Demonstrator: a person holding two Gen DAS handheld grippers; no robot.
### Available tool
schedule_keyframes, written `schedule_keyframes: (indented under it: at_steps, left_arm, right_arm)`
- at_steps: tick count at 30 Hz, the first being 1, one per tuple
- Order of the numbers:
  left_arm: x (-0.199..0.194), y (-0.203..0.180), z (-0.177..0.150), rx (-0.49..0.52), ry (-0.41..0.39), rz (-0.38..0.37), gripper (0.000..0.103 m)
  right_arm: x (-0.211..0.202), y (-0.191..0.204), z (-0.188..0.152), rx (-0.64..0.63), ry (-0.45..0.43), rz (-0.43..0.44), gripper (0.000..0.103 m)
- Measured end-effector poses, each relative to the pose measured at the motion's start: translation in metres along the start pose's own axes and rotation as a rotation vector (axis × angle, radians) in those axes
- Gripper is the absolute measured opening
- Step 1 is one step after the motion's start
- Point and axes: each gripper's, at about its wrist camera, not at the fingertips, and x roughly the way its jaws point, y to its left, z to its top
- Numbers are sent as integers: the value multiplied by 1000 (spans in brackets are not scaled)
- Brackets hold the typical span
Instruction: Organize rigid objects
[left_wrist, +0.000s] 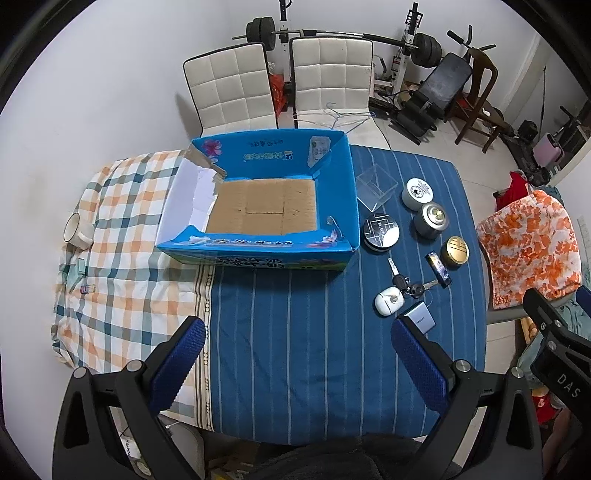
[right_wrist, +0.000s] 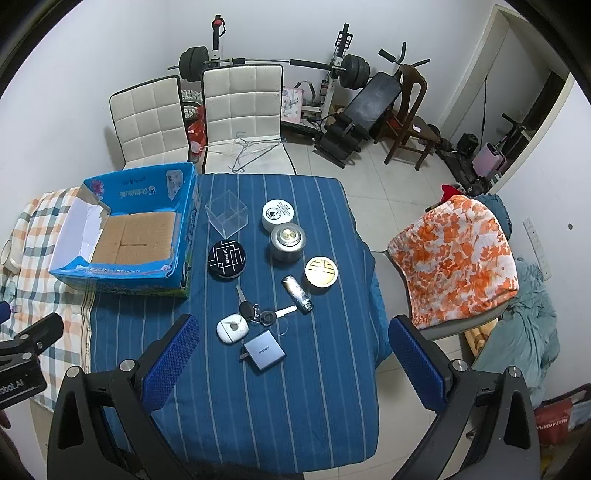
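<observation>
Both tongs, left and right, hover spread wide, empty, above the table

two white chairs | barbell rack | weight bench | wooden chair

White walls, tiled floor, two padded chairs, weight bench.

Both wrist views look down and forward from above the worktop's near edge, the left nearer the blue box, sharing it and the chairs beyond.
</observation>
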Motion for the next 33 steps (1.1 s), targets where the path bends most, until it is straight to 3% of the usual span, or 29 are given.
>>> schedule_keyframes:
  at_steps: [22,33]
  left_arm:
    - [-9,7,6,-8,-14,12,103]
    - [-3,-10,15,13,-8,-4,103]
  right_arm:
    - [-7,10,3,-14,-14,8,103]
    - [-1,6,4,3,5,32,103]
